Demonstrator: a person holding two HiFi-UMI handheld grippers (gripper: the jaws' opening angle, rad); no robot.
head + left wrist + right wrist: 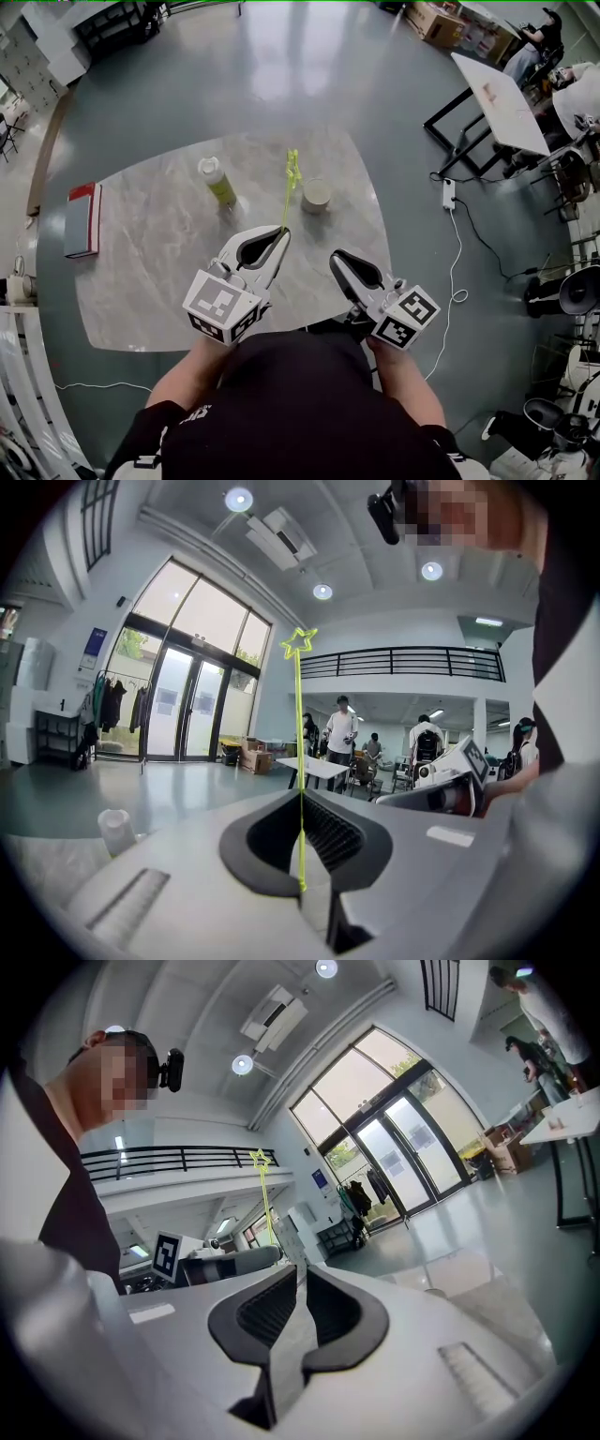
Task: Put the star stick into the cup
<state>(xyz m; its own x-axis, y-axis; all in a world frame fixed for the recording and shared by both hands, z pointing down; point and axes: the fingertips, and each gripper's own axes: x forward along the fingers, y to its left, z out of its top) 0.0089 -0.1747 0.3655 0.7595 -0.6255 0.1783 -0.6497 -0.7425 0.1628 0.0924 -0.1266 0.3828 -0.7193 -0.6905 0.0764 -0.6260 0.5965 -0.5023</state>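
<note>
A thin yellow-green star stick stands upright in my left gripper, which is shut on its lower end. In the left gripper view the stick rises from between the pressed jaws, with the star at its top. The beige cup stands upright on the marble table, just right of the star tip and beyond both grippers. My right gripper hovers beside the left one, jaws together and holding nothing. The right gripper view shows the stick to its left.
A green bottle with a white cap stands left of the cup. A red and grey book lies at the table's left edge. On the floor to the right are a power strip with a cable, and a white table.
</note>
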